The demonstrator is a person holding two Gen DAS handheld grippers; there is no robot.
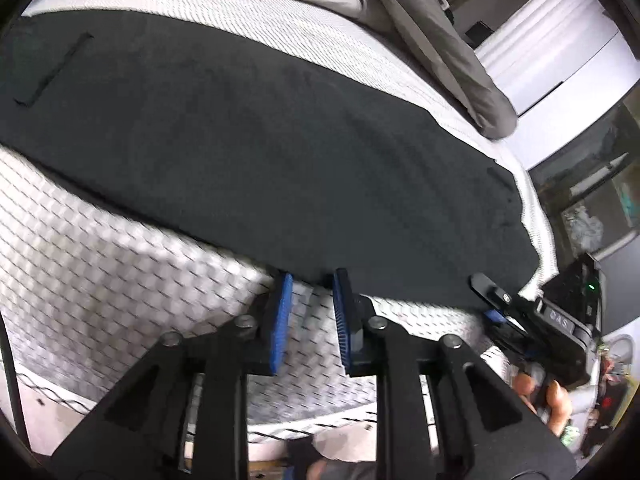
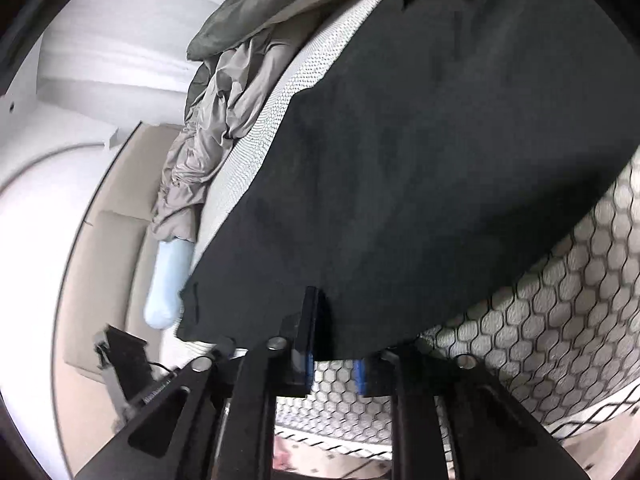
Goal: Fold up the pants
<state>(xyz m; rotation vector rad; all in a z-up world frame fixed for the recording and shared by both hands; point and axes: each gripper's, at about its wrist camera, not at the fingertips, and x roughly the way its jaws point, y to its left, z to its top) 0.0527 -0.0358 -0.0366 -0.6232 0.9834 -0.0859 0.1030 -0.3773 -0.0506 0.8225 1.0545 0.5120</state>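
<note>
Blue-padded left gripper (image 1: 310,280) stands narrowly parted, empty, at the near edge of black pants (image 1: 256,152) spread flat on a quilted mattress (image 1: 80,248); right gripper (image 2: 334,360), equally narrow, reaches under that hem. Soft, limp fleece likely wants edge pinches.

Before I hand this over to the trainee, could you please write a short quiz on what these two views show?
1. True or false: the black pants lie spread on the mattress.
2. What is bunched up beyond the pants? A: grey bedding. B: a red towel. C: a cardboard box.
3. What colour are the pads of the left gripper?

Key: 1 true; 2 A; 3 blue.
</note>
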